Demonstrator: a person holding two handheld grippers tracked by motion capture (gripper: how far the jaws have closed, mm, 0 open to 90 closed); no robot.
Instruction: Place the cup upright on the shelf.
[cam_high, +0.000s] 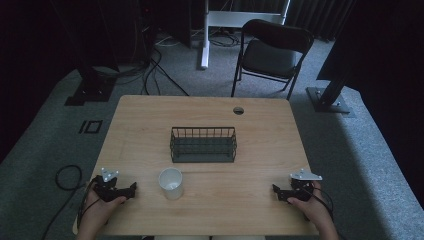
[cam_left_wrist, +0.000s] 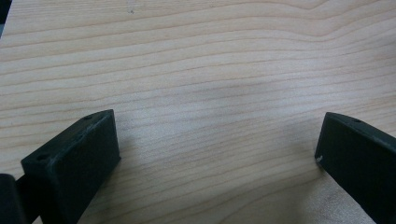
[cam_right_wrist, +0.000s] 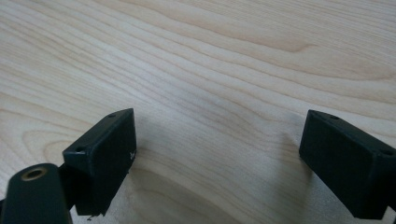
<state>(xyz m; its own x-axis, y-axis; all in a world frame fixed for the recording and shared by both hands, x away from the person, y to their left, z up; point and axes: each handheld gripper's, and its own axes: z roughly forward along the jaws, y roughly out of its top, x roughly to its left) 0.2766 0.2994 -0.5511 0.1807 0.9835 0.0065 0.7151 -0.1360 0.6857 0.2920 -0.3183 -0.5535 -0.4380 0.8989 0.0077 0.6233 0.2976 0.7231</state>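
Observation:
A white cup (cam_high: 171, 182) stands upright near the front middle of the wooden table (cam_high: 150, 115). Behind it, at the table's centre, sits a black wire basket (cam_high: 203, 144) with nothing in it that I can see. My left gripper (cam_high: 131, 190) rests at the front left, a short way left of the cup, held by a hand. My right gripper (cam_high: 277, 193) rests at the front right. In the left gripper view the jaws of the left gripper (cam_left_wrist: 217, 140) stand wide apart over bare wood. The right gripper (cam_right_wrist: 217, 140) also has its jaws wide apart over bare wood.
A round cable hole (cam_high: 238, 110) is in the table's far right part. Beyond the table stands a black folding chair (cam_high: 272, 52) and a white desk leg (cam_high: 204, 35). Cables (cam_high: 67, 175) lie on the grey carpet at the left.

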